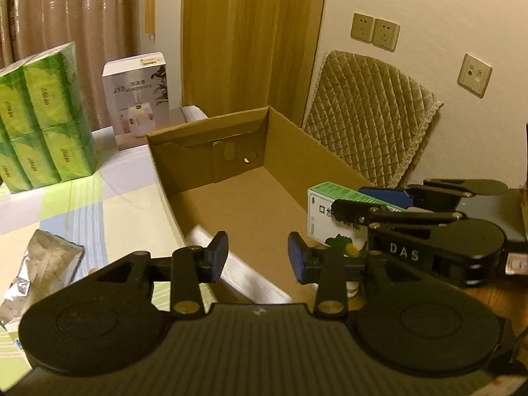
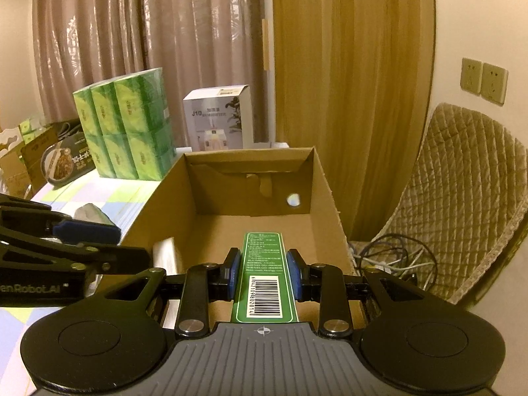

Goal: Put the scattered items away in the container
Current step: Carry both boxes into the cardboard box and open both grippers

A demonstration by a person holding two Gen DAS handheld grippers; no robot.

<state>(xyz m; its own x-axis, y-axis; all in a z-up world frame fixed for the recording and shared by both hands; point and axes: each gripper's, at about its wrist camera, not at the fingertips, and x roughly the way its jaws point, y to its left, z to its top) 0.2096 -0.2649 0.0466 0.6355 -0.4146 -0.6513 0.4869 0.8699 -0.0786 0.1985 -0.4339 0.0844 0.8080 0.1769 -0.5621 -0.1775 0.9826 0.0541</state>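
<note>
R gripper (image 2: 263, 275) clamped on green box (image 2: 263, 277) over cardboard box (image 2: 165, 198); L gripper (image 1: 258, 254) spread, empty.

My left gripper (image 1: 258, 254): matte black linkage arms, brass-coloured pivot screws, blue pads on the jaws, two round black discs flanking a ribbed grey centre plate with a small white mark. My right gripper (image 2: 263, 275): same black build, blue pads, silver pivot screws, a crosshair mark on its grey plate; white "DAS" lettering on its side.
</note>
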